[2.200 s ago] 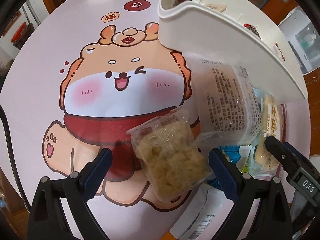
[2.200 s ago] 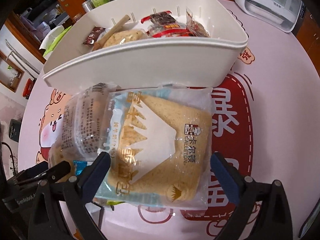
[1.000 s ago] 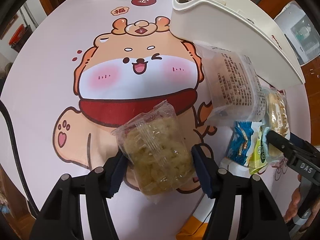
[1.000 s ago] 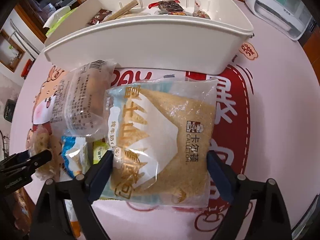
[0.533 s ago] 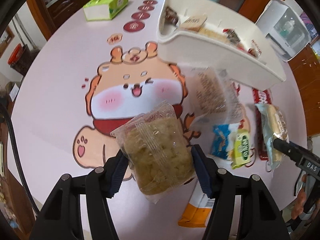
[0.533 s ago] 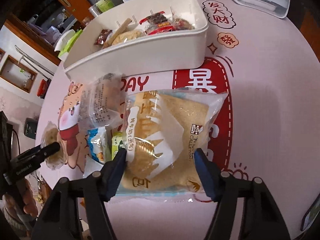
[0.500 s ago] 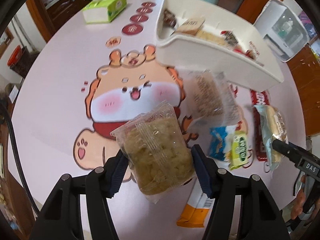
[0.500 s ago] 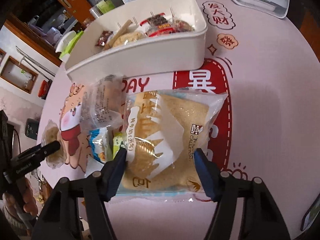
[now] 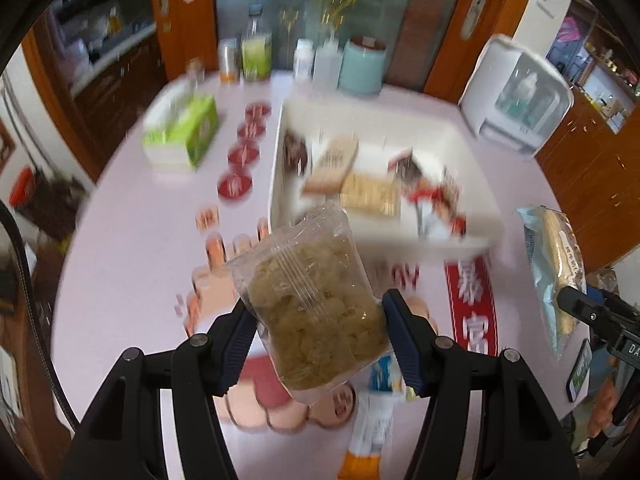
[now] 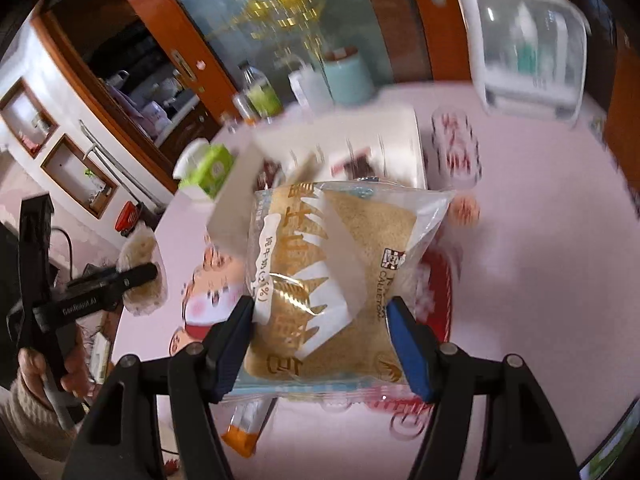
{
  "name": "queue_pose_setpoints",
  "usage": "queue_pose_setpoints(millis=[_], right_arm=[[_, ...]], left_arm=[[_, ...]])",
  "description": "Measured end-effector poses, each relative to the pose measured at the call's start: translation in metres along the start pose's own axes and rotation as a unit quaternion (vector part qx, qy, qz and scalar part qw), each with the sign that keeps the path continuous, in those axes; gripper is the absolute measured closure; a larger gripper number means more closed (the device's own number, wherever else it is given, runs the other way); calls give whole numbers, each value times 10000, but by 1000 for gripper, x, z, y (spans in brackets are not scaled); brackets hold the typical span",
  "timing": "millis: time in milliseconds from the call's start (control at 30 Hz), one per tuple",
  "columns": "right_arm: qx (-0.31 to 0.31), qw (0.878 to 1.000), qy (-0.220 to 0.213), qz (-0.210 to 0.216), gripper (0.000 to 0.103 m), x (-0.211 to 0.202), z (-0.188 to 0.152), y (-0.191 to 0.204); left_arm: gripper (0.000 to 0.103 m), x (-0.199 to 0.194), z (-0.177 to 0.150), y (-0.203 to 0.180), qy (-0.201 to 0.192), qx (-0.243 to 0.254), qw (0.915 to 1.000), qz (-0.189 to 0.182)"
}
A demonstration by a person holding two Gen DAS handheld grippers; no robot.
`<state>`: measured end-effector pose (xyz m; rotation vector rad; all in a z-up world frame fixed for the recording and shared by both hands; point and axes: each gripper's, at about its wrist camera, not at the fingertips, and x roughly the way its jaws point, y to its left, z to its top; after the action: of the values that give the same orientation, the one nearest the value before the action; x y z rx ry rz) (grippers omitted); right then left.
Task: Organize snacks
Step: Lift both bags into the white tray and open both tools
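Looking along the left gripper (image 9: 318, 334), the clear puffed-snack packet (image 9: 316, 304) is now carried well above the pink table (image 9: 120, 248), where a second ago it hung low over the cartoon print; the white bin (image 9: 472, 160) has come into full view ahead, its contents blurred by motion. That lift suggests the packet is bound for the bin. The blue pads are drawn in partway and pinch the packet's lower sides. A few wrapped snacks (image 9: 382, 374) remain on the table beneath it.

From the right wrist, the right gripper (image 10: 320, 340) has likewise risen with the large bread bag (image 10: 336, 280), which now hangs in front of the bin (image 10: 408, 140) rather than lying beside it. Its jaws stand moderately wide, clamped on the bag's bottom corners. An orange-tipped packet (image 10: 244, 426) lies below.
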<state>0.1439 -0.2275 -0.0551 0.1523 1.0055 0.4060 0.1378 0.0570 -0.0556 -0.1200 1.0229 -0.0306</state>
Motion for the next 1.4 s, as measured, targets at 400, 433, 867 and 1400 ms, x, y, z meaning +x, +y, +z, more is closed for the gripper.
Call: queue_pose_setpoints(millis=[400, 433, 867, 1400], right_arm=[[-625, 9897, -1145, -582, 34, -16, 109, 37], [-668, 9885, -1189, -658, 34, -13, 115, 40], [-497, 9902, -522, -1194, 24, 81, 149, 17], [-613, 9876, -920, -1112, 11, 47, 127, 28]], left_arm=[[42, -28, 126, -39, -1253, 724, 9891, 254], [42, -26, 133, -43, -1299, 755, 9882, 303], [6, 80, 165, -47, -347, 716, 9965, 259], [1, 48, 137, -27, -485, 409, 9980, 83]])
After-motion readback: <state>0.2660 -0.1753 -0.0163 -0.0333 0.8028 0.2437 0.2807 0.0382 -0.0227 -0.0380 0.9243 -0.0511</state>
